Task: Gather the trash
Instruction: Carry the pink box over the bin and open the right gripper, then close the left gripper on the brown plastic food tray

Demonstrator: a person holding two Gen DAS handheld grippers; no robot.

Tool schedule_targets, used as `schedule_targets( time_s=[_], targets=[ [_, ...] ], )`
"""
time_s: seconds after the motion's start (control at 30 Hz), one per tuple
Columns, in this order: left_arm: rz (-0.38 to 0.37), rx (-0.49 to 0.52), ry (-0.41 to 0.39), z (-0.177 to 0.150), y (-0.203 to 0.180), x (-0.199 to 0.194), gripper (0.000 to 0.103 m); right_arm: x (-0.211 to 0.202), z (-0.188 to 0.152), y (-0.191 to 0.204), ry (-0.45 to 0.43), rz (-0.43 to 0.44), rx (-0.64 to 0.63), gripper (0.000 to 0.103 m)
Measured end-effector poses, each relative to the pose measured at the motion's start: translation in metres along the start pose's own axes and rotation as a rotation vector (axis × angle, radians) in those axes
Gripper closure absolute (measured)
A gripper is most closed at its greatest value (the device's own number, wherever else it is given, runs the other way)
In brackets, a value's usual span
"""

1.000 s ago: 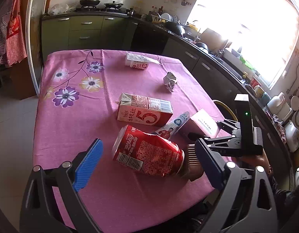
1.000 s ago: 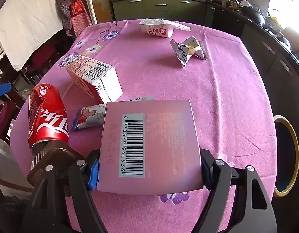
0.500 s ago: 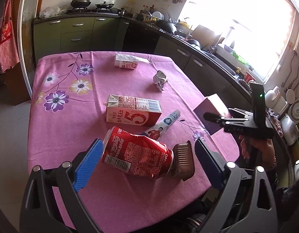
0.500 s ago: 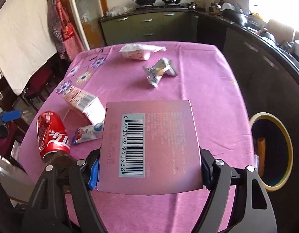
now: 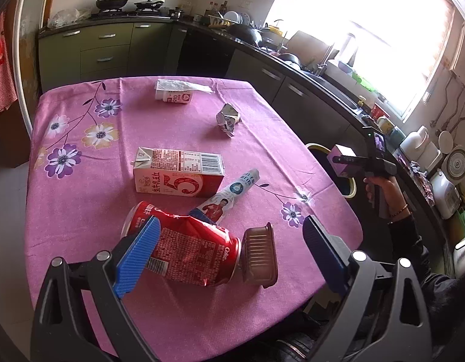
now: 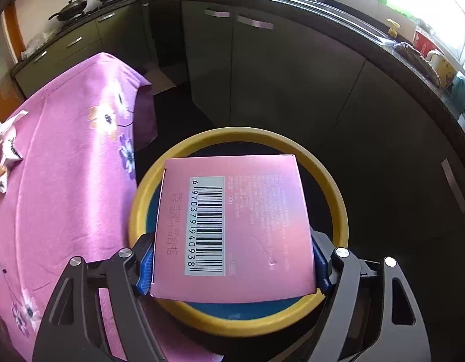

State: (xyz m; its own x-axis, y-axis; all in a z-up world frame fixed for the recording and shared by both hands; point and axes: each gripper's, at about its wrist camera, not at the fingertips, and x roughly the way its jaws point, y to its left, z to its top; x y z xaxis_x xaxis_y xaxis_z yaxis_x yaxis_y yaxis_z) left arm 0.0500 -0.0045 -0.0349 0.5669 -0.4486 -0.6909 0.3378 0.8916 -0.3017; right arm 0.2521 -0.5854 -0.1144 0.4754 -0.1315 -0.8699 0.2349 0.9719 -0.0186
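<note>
My right gripper (image 6: 232,267) holds a pink box with a barcode (image 6: 232,226) straight above the yellow-rimmed trash bin (image 6: 232,134) beside the table. Its jaws are opening, and the box still sits between the blue pads. In the left wrist view that box (image 5: 342,160) hangs over the bin (image 5: 351,185) past the table's right edge. My left gripper (image 5: 229,253) is open, low over a dented red cola can (image 5: 196,256) lying on its side. Its left pad is in front of the can. A brown plastic tub (image 5: 259,253) lies against the can's end.
On the pink flowered tablecloth (image 5: 262,157) lie a red and white milk carton (image 5: 178,175), a flattened tube (image 5: 229,199), a crumpled small carton (image 5: 228,119) and a white cup with a torn lid (image 5: 175,95). Dark cabinets and a cluttered counter run behind the bin.
The right gripper carried the pink box off the table, rightward, to above the bin. The left gripper edged closer to the can, and its left pad now overlaps it.
</note>
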Motion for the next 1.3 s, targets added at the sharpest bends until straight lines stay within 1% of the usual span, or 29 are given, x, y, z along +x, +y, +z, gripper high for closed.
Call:
schedule_targets(
  time_s=[0.03, 0.07, 0.1, 0.17, 0.23, 0.33, 0.4, 0.5, 0.53, 0.63, 0.77, 0.87, 1.0, 1.2, 1.3],
  targets=[
    [-0.003, 0.006, 0.003, 0.001, -0.003, 0.001, 0.012, 0.007, 0.003, -0.004, 0.014, -0.014, 0.004, 0.02],
    [-0.004, 0.014, 0.007, 0.001, -0.006, 0.001, 0.012, 0.011, 0.005, -0.009, 0.011, -0.038, 0.017, 0.016],
    [-0.005, 0.023, 0.012, 0.002, -0.009, 0.002, 0.012, 0.009, 0.005, -0.013, -0.007, -0.047, 0.031, 0.015],
    [-0.006, 0.042, 0.023, 0.002, -0.016, 0.005, 0.012, -0.004, 0.003, -0.015, -0.05, -0.022, 0.051, 0.012],
    [-0.009, 0.056, 0.034, 0.002, -0.022, 0.008, 0.01, -0.021, -0.004, -0.013, -0.086, -0.005, 0.057, 0.012],
    [-0.007, 0.081, 0.059, 0.0, -0.031, 0.014, 0.01, -0.053, -0.022, 0.002, -0.154, 0.023, 0.033, 0.011],
    [-0.005, 0.098, 0.08, -0.002, -0.038, 0.019, 0.01, -0.075, -0.041, 0.012, -0.2, 0.048, 0.014, 0.008],
    [-0.002, 0.122, 0.113, -0.007, -0.047, 0.027, 0.01, -0.098, -0.069, 0.028, -0.238, 0.093, 0.0, 0.007],
    [-0.002, 0.127, 0.121, -0.008, -0.049, 0.029, 0.01, -0.104, -0.078, 0.031, -0.245, 0.112, -0.003, 0.007],
    [0.001, 0.131, 0.143, -0.01, -0.054, 0.035, 0.01, -0.115, -0.091, 0.039, -0.254, 0.16, -0.003, 0.007],
    [-0.013, 0.126, 0.179, -0.013, -0.058, 0.044, 0.01, -0.123, -0.098, 0.045, -0.257, 0.205, -0.009, 0.007],
    [-0.02, 0.125, 0.2, -0.016, -0.062, 0.049, 0.01, -0.126, -0.097, 0.048, -0.267, 0.21, -0.022, 0.007],
    [-0.024, 0.129, 0.232, -0.018, -0.068, 0.057, 0.01, -0.13, -0.099, 0.051, -0.273, 0.239, -0.026, 0.007],
    [-0.016, 0.124, 0.276, -0.021, -0.071, 0.066, 0.01, -0.131, -0.099, 0.054, -0.276, 0.266, -0.03, 0.006],
    [0.002, 0.116, 0.287, -0.022, -0.07, 0.071, 0.012, -0.131, -0.099, 0.056, -0.275, 0.275, -0.032, 0.006]
  ],
)
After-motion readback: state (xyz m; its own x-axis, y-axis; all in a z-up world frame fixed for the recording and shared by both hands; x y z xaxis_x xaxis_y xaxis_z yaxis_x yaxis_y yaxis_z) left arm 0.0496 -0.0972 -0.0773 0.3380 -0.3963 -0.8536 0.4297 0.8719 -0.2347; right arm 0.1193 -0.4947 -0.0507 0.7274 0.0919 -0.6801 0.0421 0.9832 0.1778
